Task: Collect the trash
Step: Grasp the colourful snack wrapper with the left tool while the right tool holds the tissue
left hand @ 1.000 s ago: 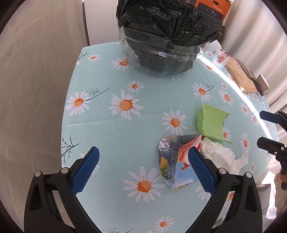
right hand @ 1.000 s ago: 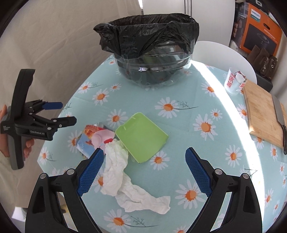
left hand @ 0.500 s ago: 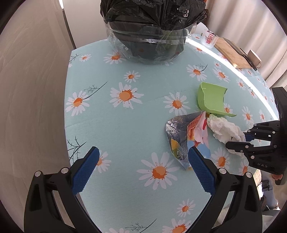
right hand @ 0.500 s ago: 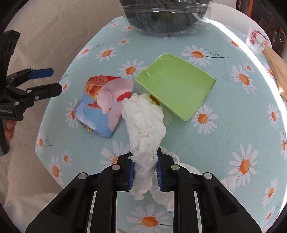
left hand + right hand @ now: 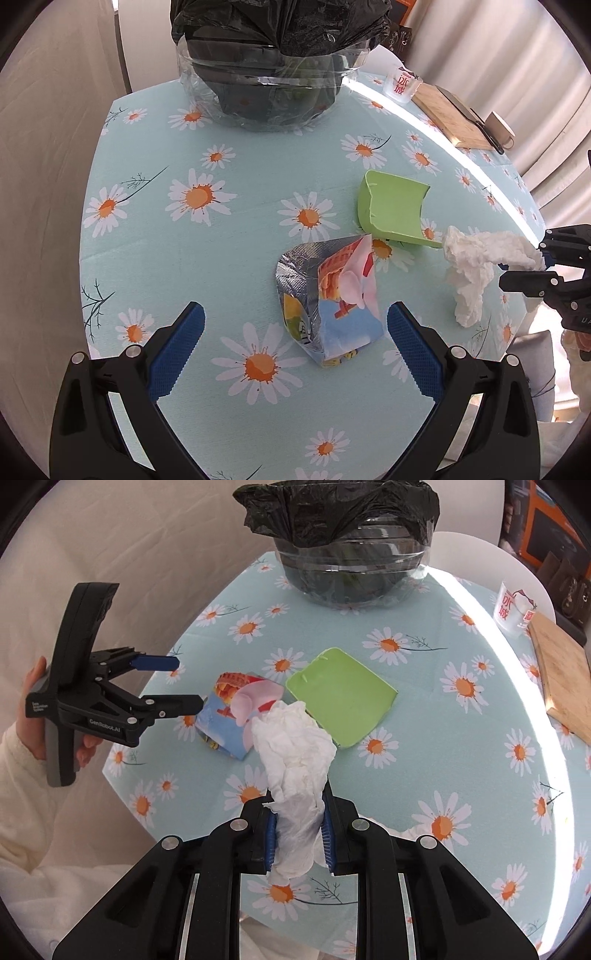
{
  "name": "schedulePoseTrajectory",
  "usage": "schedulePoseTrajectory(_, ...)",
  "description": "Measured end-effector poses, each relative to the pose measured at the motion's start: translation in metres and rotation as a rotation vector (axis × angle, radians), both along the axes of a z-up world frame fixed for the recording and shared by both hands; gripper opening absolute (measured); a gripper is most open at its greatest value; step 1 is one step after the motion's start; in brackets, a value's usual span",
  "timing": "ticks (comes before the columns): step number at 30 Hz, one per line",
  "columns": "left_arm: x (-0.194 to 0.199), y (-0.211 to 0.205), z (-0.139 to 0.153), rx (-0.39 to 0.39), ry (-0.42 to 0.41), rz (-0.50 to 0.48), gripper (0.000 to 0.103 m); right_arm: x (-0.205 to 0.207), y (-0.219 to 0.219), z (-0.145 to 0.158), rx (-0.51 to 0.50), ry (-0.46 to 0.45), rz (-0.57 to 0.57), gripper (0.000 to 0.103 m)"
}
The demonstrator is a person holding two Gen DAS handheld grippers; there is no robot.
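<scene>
right gripper [image 5: 297,836] clamping crumpled tissue [image 5: 295,753], left gripper [image 5: 293,349] wide over snack wrapper [image 5: 330,295], seemingly untouched

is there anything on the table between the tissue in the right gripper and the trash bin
Yes: the green tray lies on the cloth between the tissue, clamped in the right gripper, and the bin. It lies low, so carrying the tissue over it should clear.

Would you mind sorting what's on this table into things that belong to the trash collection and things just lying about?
Belongs to the job:
- white tissue, clamped in the right gripper
- snack wrapper
- green plastic piece
- bin with black bag
- left gripper, open

Just lying about:
- cup
- cutting board
</scene>
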State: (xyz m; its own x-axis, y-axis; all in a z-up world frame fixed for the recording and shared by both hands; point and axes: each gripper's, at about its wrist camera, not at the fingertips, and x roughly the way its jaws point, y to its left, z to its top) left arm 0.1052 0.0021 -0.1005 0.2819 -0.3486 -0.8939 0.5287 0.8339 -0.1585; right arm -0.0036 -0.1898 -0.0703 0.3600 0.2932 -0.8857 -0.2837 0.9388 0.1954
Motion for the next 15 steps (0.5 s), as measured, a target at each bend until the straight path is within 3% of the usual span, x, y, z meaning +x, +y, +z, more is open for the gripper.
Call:
schedulePoseTrajectory(6, -0.005, -0.020, -0.014, 0.033, 0.002, 0.021, 0.097, 0.004, -0.019, 0.025, -0.008, -0.037, 0.065, 0.019)
schedulePoseTrajectory(15, -0.010, -0.038, -0.028, 0.048, -0.007, 0.063, 0.097, 0.010, -0.047, 0.027, -0.025, -0.039, 0.088, 0.019)
